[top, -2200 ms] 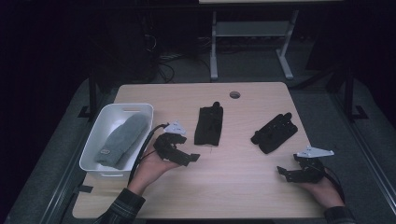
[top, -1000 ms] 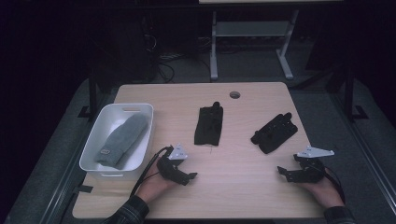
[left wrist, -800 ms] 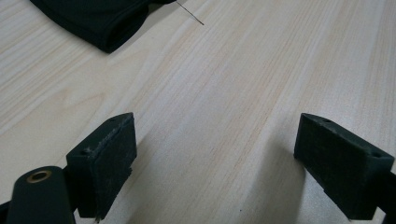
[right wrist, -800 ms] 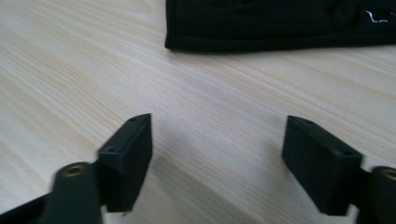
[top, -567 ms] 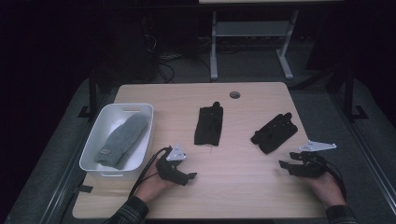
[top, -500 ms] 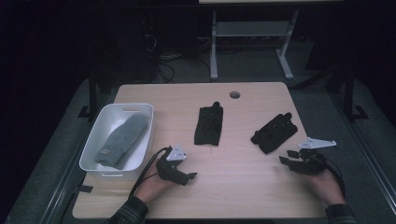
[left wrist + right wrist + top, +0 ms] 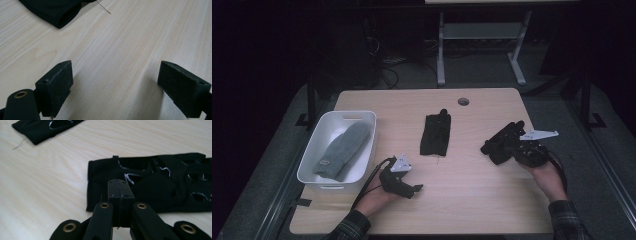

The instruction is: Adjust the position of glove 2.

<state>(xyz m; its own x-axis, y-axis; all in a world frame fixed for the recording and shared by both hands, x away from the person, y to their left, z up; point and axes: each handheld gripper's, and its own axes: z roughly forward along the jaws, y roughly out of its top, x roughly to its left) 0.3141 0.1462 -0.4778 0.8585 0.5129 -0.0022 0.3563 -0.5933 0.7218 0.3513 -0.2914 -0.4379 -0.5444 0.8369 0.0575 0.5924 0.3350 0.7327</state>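
Glove just ahead of closed right tool.

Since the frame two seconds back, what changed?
The right gripper moved in from the table's right edge to the right black glove; its fingers have just closed, nothing visibly between them. The left gripper drew back toward the near edge, open. The middle glove, the bin and the grey mitten stayed.

Left tool agape, right tool just closed
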